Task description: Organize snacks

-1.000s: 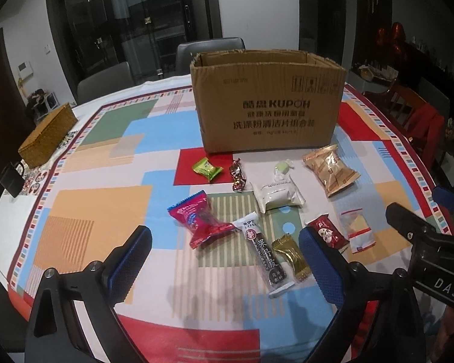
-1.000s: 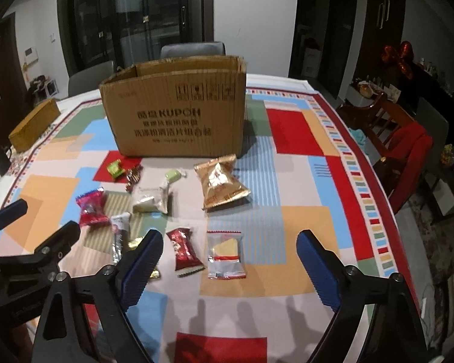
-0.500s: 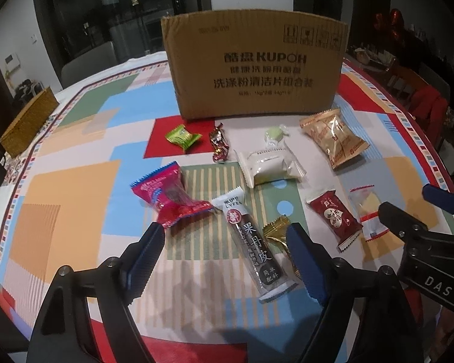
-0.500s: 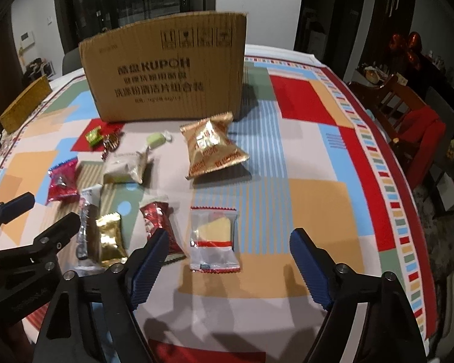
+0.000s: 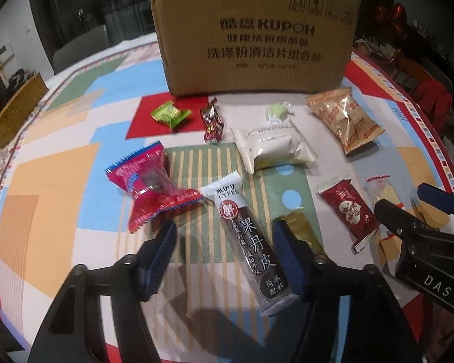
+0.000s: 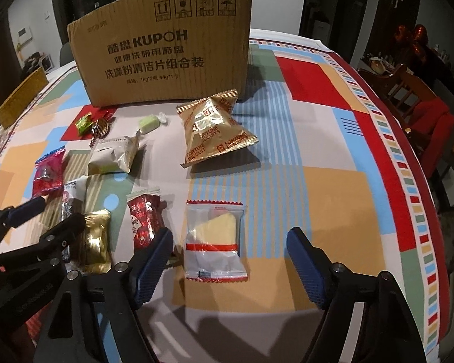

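A cardboard box point(image 5: 254, 36) fills the upper centre on the tabletop point(image 5: 54, 181). Lower centre, the left tool point(image 5: 224, 260), fingers apart, straddles the dark bar point(image 5: 249, 242). The right tool point(image 6: 230, 266), also apart, straddles the clear packet point(image 6: 215, 242), lower centre.

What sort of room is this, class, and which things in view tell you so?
Probably a home dining room: a large table under a colourful patterned tablecloth, wooden dining chairs pulled up beside it, and a cardboard box with snack packets laid out in front.
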`<action>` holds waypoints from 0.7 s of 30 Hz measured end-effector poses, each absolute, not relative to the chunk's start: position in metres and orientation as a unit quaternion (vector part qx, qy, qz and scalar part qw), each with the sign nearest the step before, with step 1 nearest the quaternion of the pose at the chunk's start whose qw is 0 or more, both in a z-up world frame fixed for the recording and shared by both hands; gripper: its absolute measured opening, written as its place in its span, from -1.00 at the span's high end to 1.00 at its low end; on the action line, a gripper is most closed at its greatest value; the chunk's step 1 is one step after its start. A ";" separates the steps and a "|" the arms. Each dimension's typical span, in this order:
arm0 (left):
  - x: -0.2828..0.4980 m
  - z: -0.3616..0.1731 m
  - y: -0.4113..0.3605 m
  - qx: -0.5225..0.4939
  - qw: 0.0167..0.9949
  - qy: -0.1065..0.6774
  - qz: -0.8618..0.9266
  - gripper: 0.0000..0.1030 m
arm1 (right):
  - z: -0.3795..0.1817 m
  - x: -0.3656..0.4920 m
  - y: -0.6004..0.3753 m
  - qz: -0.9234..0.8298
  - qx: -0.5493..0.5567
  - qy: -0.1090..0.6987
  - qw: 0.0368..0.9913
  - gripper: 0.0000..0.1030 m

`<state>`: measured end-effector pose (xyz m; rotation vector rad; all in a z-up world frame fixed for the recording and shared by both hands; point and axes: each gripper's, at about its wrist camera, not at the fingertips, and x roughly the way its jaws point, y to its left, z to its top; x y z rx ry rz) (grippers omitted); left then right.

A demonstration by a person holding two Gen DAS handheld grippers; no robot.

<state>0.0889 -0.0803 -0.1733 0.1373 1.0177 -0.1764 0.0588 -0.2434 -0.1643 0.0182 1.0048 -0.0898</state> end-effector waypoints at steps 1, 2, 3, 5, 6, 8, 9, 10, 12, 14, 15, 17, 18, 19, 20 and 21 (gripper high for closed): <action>0.090 -0.176 -0.080 0.060 0.864 0.491 -0.089 -0.08 | -0.165 0.061 -0.243 -0.043 0.008 0.482 0.875 -0.46; 0.090 -0.178 -0.080 0.057 0.863 0.493 -0.092 -0.05 | -0.166 0.062 -0.243 -0.042 0.009 0.484 0.874 -0.44; 0.089 -0.177 -0.080 0.055 0.865 0.490 -0.095 0.03 | -0.168 0.063 -0.243 -0.041 0.010 0.485 0.874 -0.41; 0.088 -0.177 -0.082 0.059 0.865 0.488 -0.101 0.14 | -0.170 0.065 -0.244 -0.041 0.014 0.487 0.872 -0.37; 0.087 -0.176 -0.084 0.060 0.865 0.487 -0.105 0.21 | -0.171 0.065 -0.244 -0.041 0.015 0.489 0.871 -0.32; 0.086 -0.176 -0.085 0.060 0.864 0.486 -0.112 0.36 | -0.174 0.067 -0.244 -0.040 0.017 0.494 0.869 -0.22; 0.085 -0.175 -0.086 0.061 0.864 0.486 -0.113 0.40 | -0.174 0.067 -0.244 -0.040 0.017 0.493 0.869 -0.20; 0.085 -0.175 -0.086 0.061 0.864 0.486 -0.115 0.43 | -0.175 0.067 -0.244 -0.040 0.016 0.493 0.869 -0.19; 0.085 -0.175 -0.085 0.059 0.864 0.486 -0.119 0.48 | -0.175 0.067 -0.243 -0.038 0.015 0.492 0.870 -0.11; 0.084 -0.175 -0.085 0.061 0.864 0.486 -0.120 0.56 | -0.174 0.067 -0.242 -0.036 0.014 0.489 0.871 0.06; 0.084 -0.175 -0.085 0.062 0.863 0.486 -0.122 0.58 | -0.174 0.066 -0.241 -0.035 0.013 0.489 0.872 0.21; 0.085 -0.175 -0.085 0.062 0.863 0.486 -0.123 0.59 | -0.173 0.066 -0.240 -0.031 0.012 0.488 0.872 0.28; 0.085 -0.174 -0.085 0.062 0.862 0.487 -0.125 0.60 | -0.173 0.066 -0.239 -0.031 0.013 0.487 0.872 0.28; 0.085 -0.174 -0.084 0.061 0.862 0.487 -0.126 0.61 | -0.173 0.066 -0.239 -0.031 0.015 0.487 0.873 0.29; 0.085 -0.173 -0.084 0.061 0.862 0.487 -0.126 0.61 | -0.173 0.066 -0.239 -0.031 0.017 0.486 0.873 0.31; 0.085 -0.172 -0.083 0.061 0.862 0.486 -0.126 0.62 | -0.172 0.065 -0.239 -0.031 0.018 0.486 0.873 0.32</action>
